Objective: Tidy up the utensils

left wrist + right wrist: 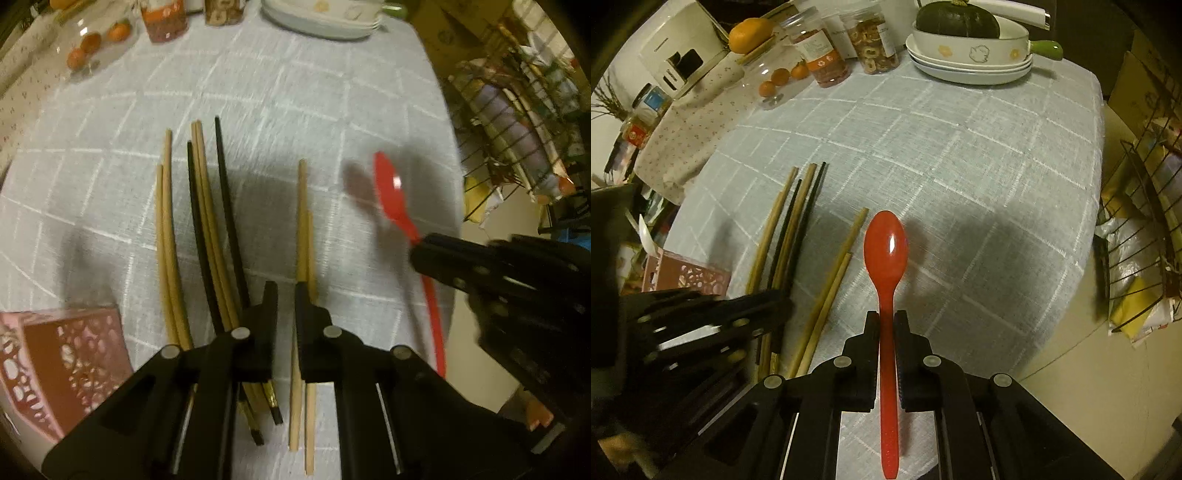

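Grey checked tablecloth [960, 166]. At 9 o'clock, pink basket [70, 362]; centre, chopsticks [207, 229]; left gripper [286, 291] nearly closed, nothing clamped. At 3 o'clock, right gripper [886, 317] clamped on red spoon [886, 251], lifted above cloth.

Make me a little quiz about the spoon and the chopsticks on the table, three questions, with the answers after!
1. True or false: the right gripper is shut on the red spoon.
2. Which lie nearer the pink basket: A) the chopstick bundle with black sticks in it, or B) the light chopstick pair?
3. Fill in: the spoon's bowl points ____ the white dishes.

Key: 1 true; 2 A; 3 toward.
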